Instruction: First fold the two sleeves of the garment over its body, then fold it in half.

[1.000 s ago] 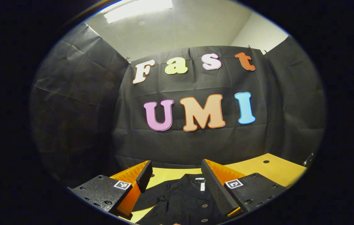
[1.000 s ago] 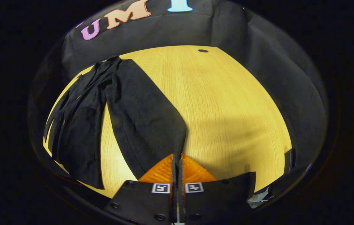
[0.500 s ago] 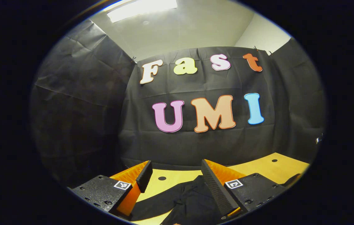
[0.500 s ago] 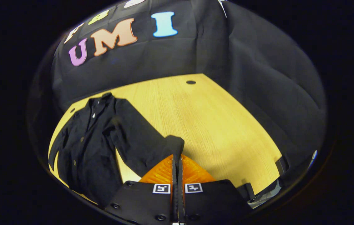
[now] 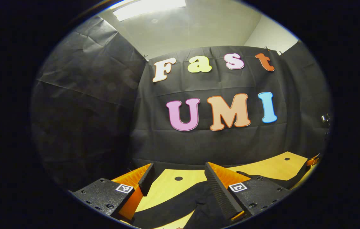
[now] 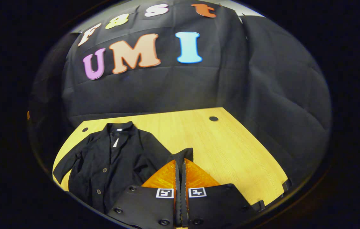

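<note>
Here the black buttoned garment [image 6: 110, 165] lies lengthwise, collar toward the wall; right gripper [image 6: 180, 162] pinches its sleeve [image 6: 184, 154], left gripper [image 5: 176, 181] spread wide.

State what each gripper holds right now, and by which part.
The right gripper is shut on the black jacket's sleeve end. The left gripper is open, holding nothing.

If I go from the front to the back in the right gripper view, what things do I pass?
The right gripper pinching a black sleeve end → bare yellow wooden table → small dark round hole in the table → black cloth wall.
</note>
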`<state>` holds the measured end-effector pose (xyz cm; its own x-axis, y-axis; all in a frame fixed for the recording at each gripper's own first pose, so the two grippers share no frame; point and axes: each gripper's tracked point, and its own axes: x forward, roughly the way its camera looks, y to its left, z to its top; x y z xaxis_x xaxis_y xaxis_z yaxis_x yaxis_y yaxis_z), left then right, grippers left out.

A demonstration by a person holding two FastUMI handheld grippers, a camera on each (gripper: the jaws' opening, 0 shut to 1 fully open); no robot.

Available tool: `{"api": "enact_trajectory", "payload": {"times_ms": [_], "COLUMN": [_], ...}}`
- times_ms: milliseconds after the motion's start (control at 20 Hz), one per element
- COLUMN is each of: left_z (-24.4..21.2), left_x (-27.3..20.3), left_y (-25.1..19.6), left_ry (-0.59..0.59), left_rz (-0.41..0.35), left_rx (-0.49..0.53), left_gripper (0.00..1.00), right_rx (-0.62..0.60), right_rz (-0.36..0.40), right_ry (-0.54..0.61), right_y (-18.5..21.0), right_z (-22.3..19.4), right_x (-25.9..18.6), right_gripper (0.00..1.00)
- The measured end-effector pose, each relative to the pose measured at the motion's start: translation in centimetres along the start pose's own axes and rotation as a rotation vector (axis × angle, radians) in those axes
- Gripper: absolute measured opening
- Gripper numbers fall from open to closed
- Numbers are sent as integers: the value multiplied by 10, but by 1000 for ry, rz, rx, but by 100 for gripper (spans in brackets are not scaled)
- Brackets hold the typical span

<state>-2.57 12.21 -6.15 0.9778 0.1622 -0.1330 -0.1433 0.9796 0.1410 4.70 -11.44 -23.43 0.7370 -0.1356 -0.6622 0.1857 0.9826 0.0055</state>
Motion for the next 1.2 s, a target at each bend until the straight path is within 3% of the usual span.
{"api": "enact_trajectory", "payload": {"times_ms": [500, 1200], "left_z": [-25, -62], "left_x": [4, 14], "left_y": [93, 174], "left_ry": [34, 102], "left_rz": [36, 112], "left_rx": [32, -1], "left_gripper": [93, 93], "right_rx": [-72, -178], "right_rz": [108, 268], "right_ry": [-79, -48], "right_y": [145, 299], "right_z": [39, 43], "right_x": [12, 37], "right_gripper": [2, 3]}}
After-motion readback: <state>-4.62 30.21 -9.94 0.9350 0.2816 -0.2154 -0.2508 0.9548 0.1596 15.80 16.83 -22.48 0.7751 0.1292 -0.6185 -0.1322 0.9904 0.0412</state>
